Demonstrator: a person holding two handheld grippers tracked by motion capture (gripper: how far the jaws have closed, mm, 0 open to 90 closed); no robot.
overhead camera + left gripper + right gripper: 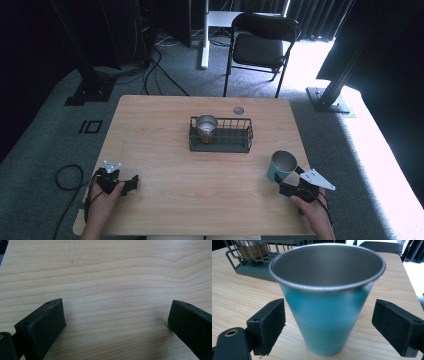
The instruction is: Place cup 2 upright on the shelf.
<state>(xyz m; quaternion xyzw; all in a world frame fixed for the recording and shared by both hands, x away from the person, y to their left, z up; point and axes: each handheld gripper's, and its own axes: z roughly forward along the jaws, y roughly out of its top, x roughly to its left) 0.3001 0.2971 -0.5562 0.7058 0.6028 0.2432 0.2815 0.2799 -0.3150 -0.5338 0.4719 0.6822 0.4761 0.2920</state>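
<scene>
While one cup [206, 126] sits in the wire basket [220, 134], right tongs [328, 322] straddle the teal cup [327, 305] wide, ungrasped; left tongs [115, 322] rest wide.

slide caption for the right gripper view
Open right hand-held gripper straddles an upright teal metal cup, wire basket behind.

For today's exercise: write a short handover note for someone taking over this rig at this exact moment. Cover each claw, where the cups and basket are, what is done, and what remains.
Left claw: open, holding nothing, low over bare table at the near left.
Right claw: open, its jaws to either side of the teal cup and not yet touching it.
Teal cup: upright on the table at the near right, outside the wire basket.
Done: a copper-coloured cup already stands at the basket's left end.
Left, probably: close on the teal cup, lift it and set it in the basket's free right part.
</scene>
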